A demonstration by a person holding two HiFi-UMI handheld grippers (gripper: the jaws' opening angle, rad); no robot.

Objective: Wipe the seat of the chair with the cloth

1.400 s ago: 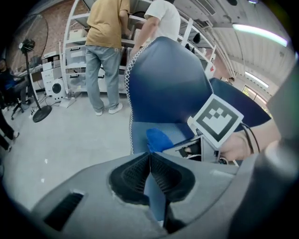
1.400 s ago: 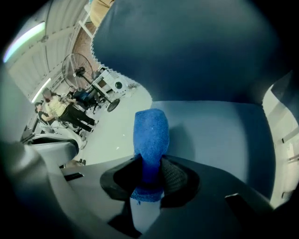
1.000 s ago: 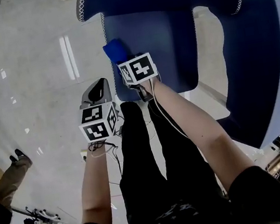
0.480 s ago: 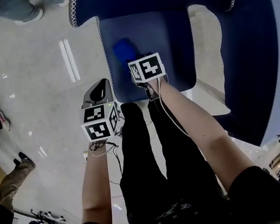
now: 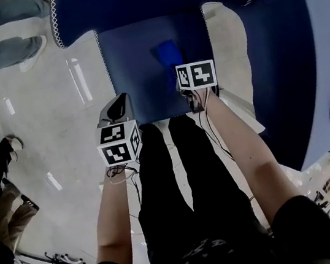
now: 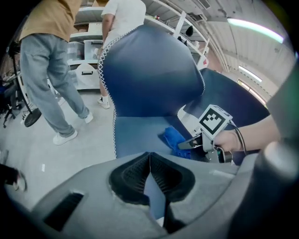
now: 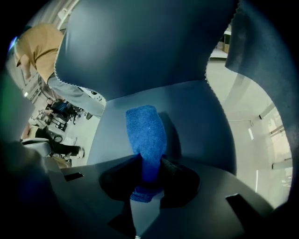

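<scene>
The jaws of the right gripper are clenched on the near end of the blue cloth. The rest of the cloth lies forward on the seat, pointing toward the backrest. The jaws of the left gripper are pressed together on nothing, off the seat's front left corner above the floor, where two people stand beside the backrest.
</scene>
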